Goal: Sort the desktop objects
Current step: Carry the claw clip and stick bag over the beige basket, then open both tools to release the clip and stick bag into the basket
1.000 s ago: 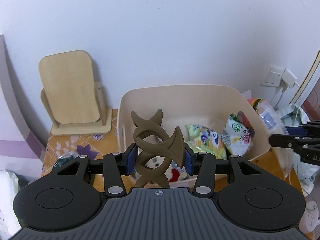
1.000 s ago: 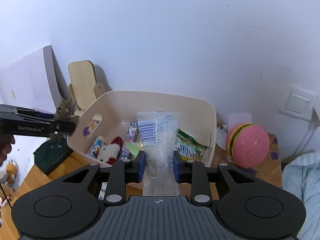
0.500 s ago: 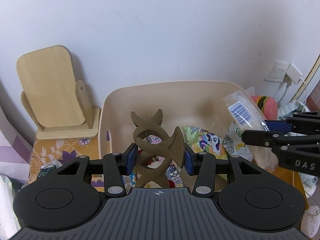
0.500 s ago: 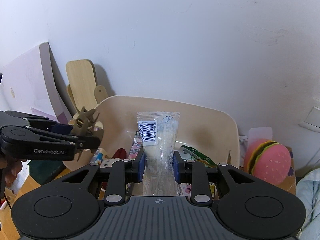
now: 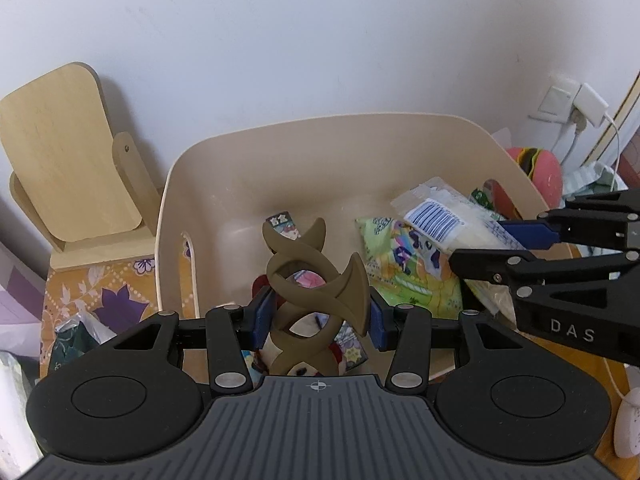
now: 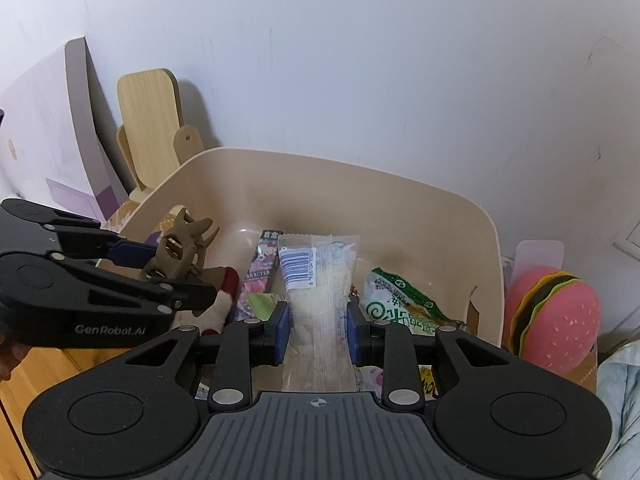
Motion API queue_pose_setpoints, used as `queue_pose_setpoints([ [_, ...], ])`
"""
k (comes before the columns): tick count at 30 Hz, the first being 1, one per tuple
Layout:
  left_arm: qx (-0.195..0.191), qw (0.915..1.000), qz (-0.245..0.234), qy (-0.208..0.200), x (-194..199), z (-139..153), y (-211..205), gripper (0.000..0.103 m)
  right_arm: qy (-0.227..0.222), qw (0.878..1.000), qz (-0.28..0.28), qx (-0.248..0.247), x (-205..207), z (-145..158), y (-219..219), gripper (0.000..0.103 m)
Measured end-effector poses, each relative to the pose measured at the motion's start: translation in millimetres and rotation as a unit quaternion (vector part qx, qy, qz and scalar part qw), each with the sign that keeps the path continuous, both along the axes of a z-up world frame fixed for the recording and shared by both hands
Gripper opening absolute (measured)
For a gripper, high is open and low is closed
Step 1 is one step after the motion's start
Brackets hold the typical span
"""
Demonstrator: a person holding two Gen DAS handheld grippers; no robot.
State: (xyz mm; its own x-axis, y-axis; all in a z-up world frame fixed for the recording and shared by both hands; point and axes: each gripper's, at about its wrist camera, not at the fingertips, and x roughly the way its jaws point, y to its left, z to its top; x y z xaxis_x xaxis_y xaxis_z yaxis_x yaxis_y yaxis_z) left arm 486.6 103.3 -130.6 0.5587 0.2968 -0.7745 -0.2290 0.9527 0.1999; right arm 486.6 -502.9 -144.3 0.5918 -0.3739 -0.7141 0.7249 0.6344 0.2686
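Observation:
My left gripper point(image 5: 318, 316) is shut on a brown hair claw clip point(image 5: 316, 280) and holds it over the left half of the beige bin point(image 5: 320, 136). The clip also shows in the right wrist view point(image 6: 180, 252). My right gripper point(image 6: 318, 328) is shut on a clear plastic packet with a barcode point(image 6: 320, 292), held over the right half of the bin point(image 6: 360, 188). The packet point(image 5: 440, 220) and right gripper point(image 5: 532, 248) show at right in the left wrist view. Several snack packets point(image 5: 408, 268) lie in the bin.
A wooden stand point(image 5: 68, 160) leans on the wall left of the bin. A pink burger toy point(image 6: 552, 316) sits right of the bin. A wall socket with a plug point(image 5: 576, 108) and cable are at far right. A dark green bag point(image 5: 68, 340) lies at left.
Both grippers have moved forward and lower over the bin, each still holding its object. The bin looms larger in both views.

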Motion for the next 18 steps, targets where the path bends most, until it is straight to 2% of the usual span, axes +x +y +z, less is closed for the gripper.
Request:
queue_pose_setpoints([
  [1, 0.0, 1.0, 0.002, 0.002, -0.5, -0.7, 0.5, 0.048, 0.002, 1.0, 0.0, 0.001, 0.6, -1.4, 0.1, 0.028],
  [3, -0.006, 1.0, 0.005, 0.001, -1.9, -0.4, 1.7, 0.05, 0.005, 1.0, -0.001, 0.002, 1.5, -2.6, 0.8, 0.042],
  [6, -0.012, 0.9998, -0.002, -0.012, -5.9, 3.6, 0.4, 0.061, 0.003, 1.0, -0.005, -0.003, 1.1, 0.6, 4.3, 0.064],
  [7, -0.005, 0.9999, 0.001, -0.016, -7.1, 5.0, -0.6, 0.067, 0.005, 1.0, -0.01, -0.011, -0.2, 2.6, 5.8, 0.067],
  [9, 0.004, 0.9997, 0.009, -0.024, -9.3, 8.8, -1.3, 0.07, 0.003, 1.0, -0.016, -0.018, -4.4, 7.3, 6.9, 0.073],
  [10, 0.003, 0.9996, 0.012, -0.026, -10.4, 10.5, -0.8, 0.07, 0.0, 1.0, -0.023, -0.021, -8.0, 9.8, 7.5, 0.077],
  [14, -0.004, 0.9993, 0.016, -0.034, -17.6, 18.1, -1.8, 0.07, -0.012, 0.999, -0.043, -0.03, -22.6, 20.7, 11.7, 0.08],
  [16, 0.002, 0.9993, 0.015, -0.035, -23.6, 22.0, -5.5, 0.07, -0.017, 0.998, -0.053, -0.033, -31.4, 25.4, 16.7, 0.089],
  [18, 0.005, 0.9992, 0.014, -0.036, -30.9, 25.6, -10.0, 0.07, -0.022, 0.997, -0.061, -0.037, -40.3, 29.2, 24.4, 0.092],
])
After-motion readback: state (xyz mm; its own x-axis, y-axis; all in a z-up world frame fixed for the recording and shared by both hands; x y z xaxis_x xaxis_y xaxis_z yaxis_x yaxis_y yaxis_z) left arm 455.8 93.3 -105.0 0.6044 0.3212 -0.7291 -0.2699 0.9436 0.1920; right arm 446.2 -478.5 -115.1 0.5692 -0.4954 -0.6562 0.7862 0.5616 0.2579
